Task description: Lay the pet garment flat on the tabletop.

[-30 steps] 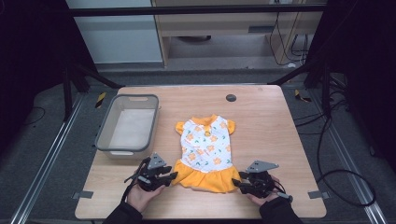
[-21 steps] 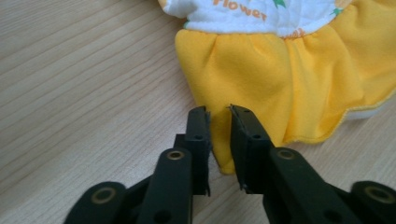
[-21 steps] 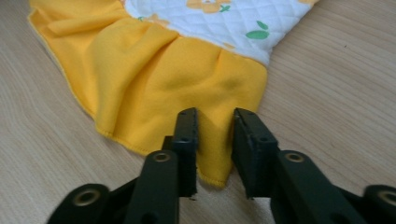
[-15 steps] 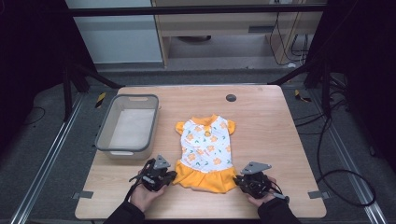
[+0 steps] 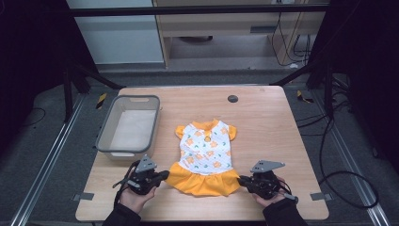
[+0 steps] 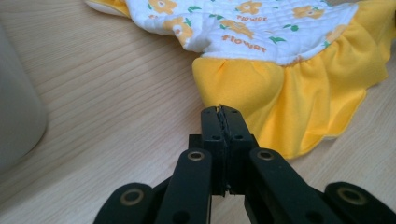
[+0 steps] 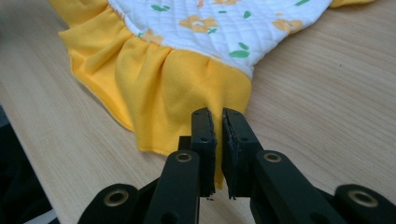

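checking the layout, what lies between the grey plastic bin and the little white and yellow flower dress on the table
Only bare wooden tabletop: in the high view a plain strip of wood separates the grey plastic bin from the white and yellow flower dress.

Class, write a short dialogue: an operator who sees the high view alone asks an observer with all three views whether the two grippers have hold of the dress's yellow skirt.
Operator: Is the left gripper shut?
Observer: Yes. In the left gripper view its jaws are pressed together at the corner of the yellow skirt. I cannot tell whether cloth is pinched between them.
Operator: And the right gripper?
Observer: In the right gripper view a strip of yellow cloth runs down between its jaws, so it has the hem.
Operator: Is there anything on the dress that I cannot read?
Observer: The white top carries the printed word "flower" under its orange blossoms.
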Demonstrator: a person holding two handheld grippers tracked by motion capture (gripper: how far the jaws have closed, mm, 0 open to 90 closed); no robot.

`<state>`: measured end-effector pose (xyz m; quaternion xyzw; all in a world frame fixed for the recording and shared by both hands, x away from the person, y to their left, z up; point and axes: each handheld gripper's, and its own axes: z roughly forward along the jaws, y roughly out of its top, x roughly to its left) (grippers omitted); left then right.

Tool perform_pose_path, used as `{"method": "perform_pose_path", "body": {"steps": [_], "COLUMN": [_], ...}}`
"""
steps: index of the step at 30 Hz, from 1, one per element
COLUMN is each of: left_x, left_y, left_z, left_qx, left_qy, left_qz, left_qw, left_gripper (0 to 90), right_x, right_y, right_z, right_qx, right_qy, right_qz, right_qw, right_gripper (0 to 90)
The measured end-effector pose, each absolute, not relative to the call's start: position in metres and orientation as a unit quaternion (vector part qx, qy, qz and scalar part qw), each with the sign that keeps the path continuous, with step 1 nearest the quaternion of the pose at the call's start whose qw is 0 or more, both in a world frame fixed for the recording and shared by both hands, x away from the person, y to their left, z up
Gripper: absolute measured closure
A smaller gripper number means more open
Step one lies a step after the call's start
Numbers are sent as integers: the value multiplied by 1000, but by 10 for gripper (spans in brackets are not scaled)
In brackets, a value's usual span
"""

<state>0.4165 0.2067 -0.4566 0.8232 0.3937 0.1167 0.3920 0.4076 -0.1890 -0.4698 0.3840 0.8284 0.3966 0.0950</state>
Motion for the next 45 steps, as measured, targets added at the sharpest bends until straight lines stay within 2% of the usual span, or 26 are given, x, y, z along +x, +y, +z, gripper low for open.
{"method": "perform_pose_path", "body": {"steps": [7, 10, 13, 16, 18, 21, 26, 30, 35, 42, 45], "left_x": [409, 410, 410, 406, 405, 408, 421, 437, 455, 464, 461], "left_y": [197, 194, 199, 207, 209, 207, 188, 164, 140, 141, 142], "left_z": [-472, -478, -477, -468, -461, -449, -443, -446, -464, -488, -491], "left_qx": [851, 852, 840, 819, 811, 798, 808, 818, 836, 854, 853], "left_qy": [394, 394, 402, 410, 406, 397, 371, 357, 343, 354, 356], "left_qz": [126, 134, 150, 153, 165, 180, 188, 175, 171, 157, 158], "left_qw": [324, 317, 331, 371, 388, 416, 417, 416, 393, 347, 348], "left_gripper": [890, 871, 708, 651, 655, 718, 797, 801, 800, 800, 797], "right_x": [409, 410, 410, 408, 407, 408, 418, 437, 459, 481, 485], "right_y": [-190, -186, -187, -191, -193, -192, -188, -181, -171, -144, -136], "right_z": [-477, -484, -482, -476, -471, -466, -463, -465, -474, -490, -499], "right_qx": [384, 382, 384, 385, 384, 377, 374, 380, 394, 385, 385], "right_qy": [836, 846, 841, 827, 817, 806, 792, 783, 771, 790, 806], "right_qz": [379, 358, 366, 392, 410, 431, 455, 461, 475, 450, 420], "right_qw": [103, 98, 111, 122, 131, 150, 163, 172, 158, 161, 159], "right_gripper": [818, 773, 716, 694, 708, 750, 820, 855, 886, 881, 880]}}
